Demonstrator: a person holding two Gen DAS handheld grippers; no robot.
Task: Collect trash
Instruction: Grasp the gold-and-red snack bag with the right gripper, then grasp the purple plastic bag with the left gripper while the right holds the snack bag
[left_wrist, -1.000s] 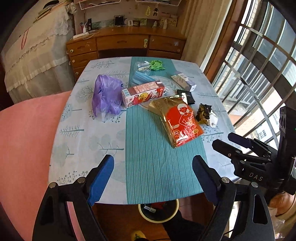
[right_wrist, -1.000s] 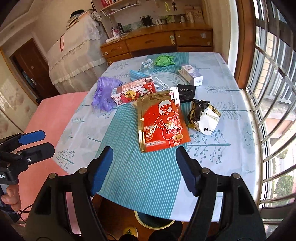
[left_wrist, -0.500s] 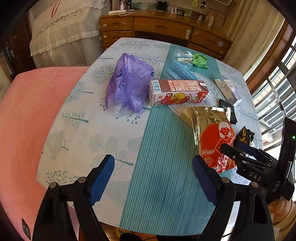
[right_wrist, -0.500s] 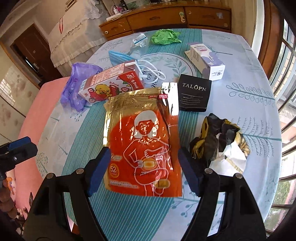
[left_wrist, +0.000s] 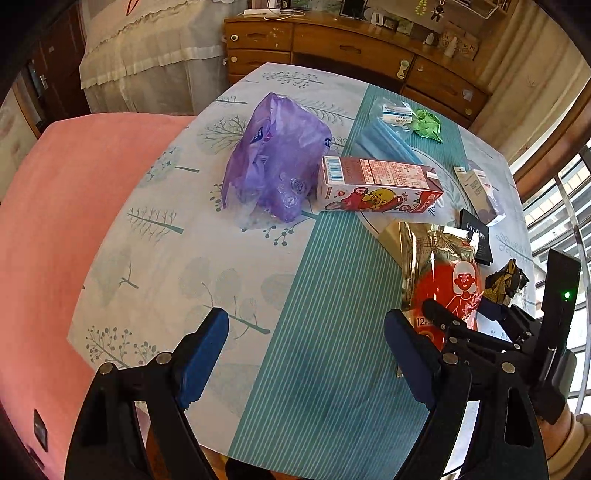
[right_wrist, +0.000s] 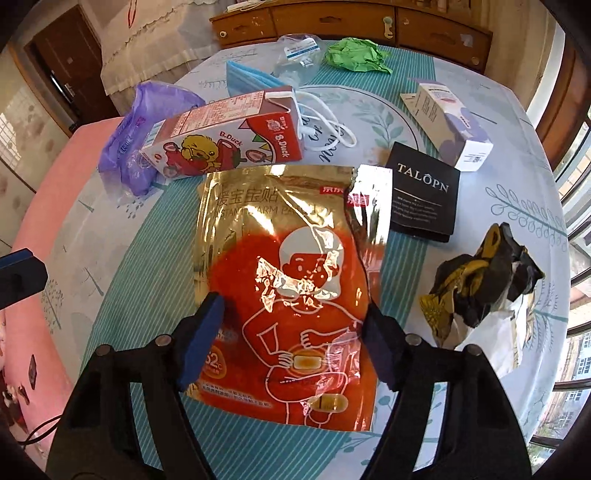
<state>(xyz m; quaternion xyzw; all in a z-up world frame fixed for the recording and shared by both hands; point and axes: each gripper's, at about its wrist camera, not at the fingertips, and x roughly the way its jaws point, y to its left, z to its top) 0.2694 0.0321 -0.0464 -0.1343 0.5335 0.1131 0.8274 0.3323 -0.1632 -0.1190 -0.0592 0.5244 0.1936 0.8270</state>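
Observation:
Trash lies on a round table (left_wrist: 155, 258). A gold and red foil pouch (right_wrist: 288, 280) lies flat at the middle; it also shows in the left wrist view (left_wrist: 439, 266). My right gripper (right_wrist: 293, 317) is open, low over the pouch's near half, its fingers on either side. My left gripper (left_wrist: 306, 332) is open and empty above the teal cloth stripe, well short of a purple plastic bag (left_wrist: 277, 162) and a B.Duck drink carton (left_wrist: 376, 184). The right gripper shows at the right of the left wrist view (left_wrist: 469, 314).
A black TALOPN card (right_wrist: 424, 192), a crumpled black and gold wrapper (right_wrist: 480, 280), a white and purple box (right_wrist: 450, 125), a blue face mask (right_wrist: 247, 77), a clear packet (right_wrist: 299, 51) and green crumpled paper (right_wrist: 354, 53) lie further back. A pink chair (left_wrist: 55, 221) stands left, a window right.
Both grippers have moved forward and down over the table. The right one has come down around the foil pouch. The left one has swung towards the purple bag and carton.

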